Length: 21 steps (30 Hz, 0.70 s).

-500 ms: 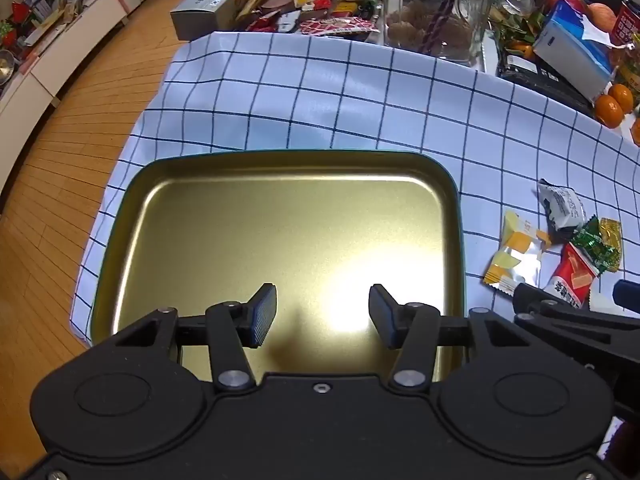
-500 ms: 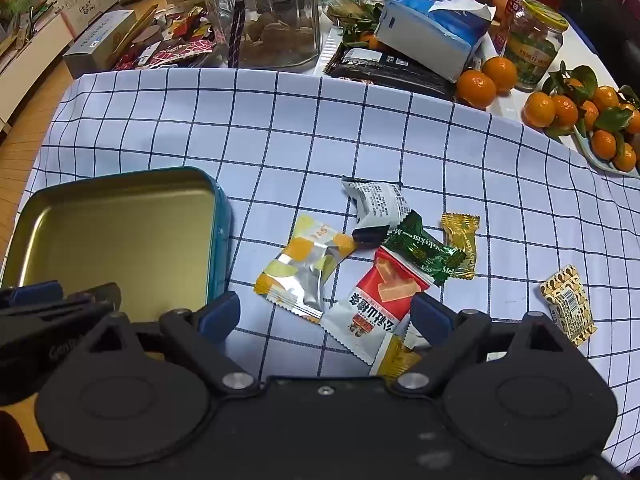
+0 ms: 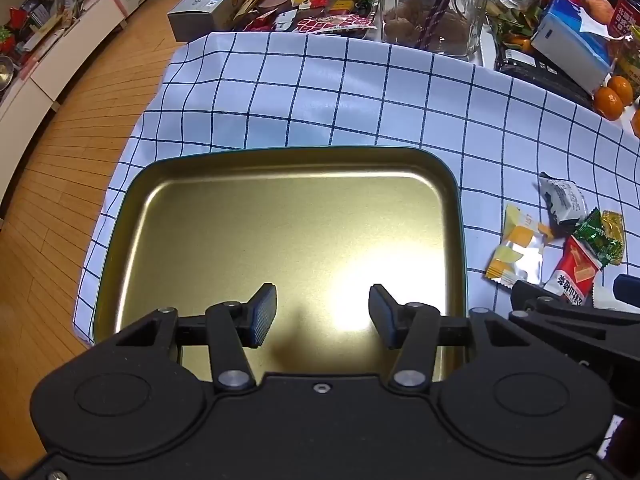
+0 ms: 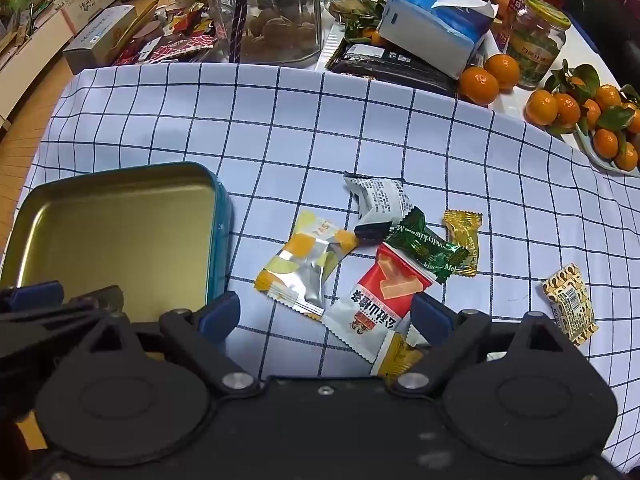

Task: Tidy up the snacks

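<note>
Gold tin (image 3: 280, 216) (teal-rimmed), snack wrappers (image 4: 380, 256) just beside

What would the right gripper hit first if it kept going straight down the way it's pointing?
Probably the red-and-white snack packet: it lies between the open right gripper fingers, on the blue checked tablecloth. Depth is hard to judge.

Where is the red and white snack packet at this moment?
In the right wrist view, the red and white snack packet lies on the checked cloth, right of the tin, between the open right tongs, its top under the green packet.
</note>
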Each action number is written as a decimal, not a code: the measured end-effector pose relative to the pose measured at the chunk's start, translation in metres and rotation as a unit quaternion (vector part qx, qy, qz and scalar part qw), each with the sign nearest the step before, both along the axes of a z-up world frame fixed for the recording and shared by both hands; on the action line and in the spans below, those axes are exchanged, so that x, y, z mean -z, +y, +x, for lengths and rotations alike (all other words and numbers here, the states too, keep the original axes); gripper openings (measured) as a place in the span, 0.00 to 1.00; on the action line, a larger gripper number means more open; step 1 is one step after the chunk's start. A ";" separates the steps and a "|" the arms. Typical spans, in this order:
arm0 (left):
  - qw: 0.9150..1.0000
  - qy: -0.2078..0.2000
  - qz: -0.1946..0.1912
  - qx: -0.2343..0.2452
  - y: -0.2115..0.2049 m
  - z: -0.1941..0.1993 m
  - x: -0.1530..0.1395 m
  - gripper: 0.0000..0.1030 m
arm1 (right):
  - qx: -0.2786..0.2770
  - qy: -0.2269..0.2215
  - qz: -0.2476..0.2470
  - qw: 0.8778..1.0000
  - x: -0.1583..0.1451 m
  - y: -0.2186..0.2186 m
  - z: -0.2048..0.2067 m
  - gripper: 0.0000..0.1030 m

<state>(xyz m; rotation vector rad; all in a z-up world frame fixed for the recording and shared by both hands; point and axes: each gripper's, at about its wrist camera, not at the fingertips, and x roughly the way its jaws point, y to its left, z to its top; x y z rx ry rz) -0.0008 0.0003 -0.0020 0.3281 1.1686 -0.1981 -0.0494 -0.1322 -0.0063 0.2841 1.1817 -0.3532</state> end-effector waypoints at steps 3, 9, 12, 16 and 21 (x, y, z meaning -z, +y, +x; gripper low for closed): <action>1.000 0.000 0.002 0.001 -0.002 -0.001 0.000 0.56 | 0.000 0.000 0.000 1.000 0.000 0.000 0.000 0.94; 1.000 -0.011 0.010 0.009 -0.002 -0.002 -0.002 0.56 | 0.001 0.001 -0.001 1.000 0.002 0.002 0.002 0.94; 1.000 -0.010 0.010 0.009 -0.001 -0.001 -0.001 0.56 | 0.001 0.002 -0.001 1.000 0.003 0.001 0.002 0.94; 1.000 -0.008 0.011 0.006 -0.001 -0.001 0.000 0.56 | 0.001 0.002 -0.001 1.000 0.003 0.001 0.001 0.94; 1.000 -0.008 0.011 0.006 -0.001 -0.001 0.000 0.56 | 0.000 0.006 0.000 1.000 0.003 0.001 0.002 0.94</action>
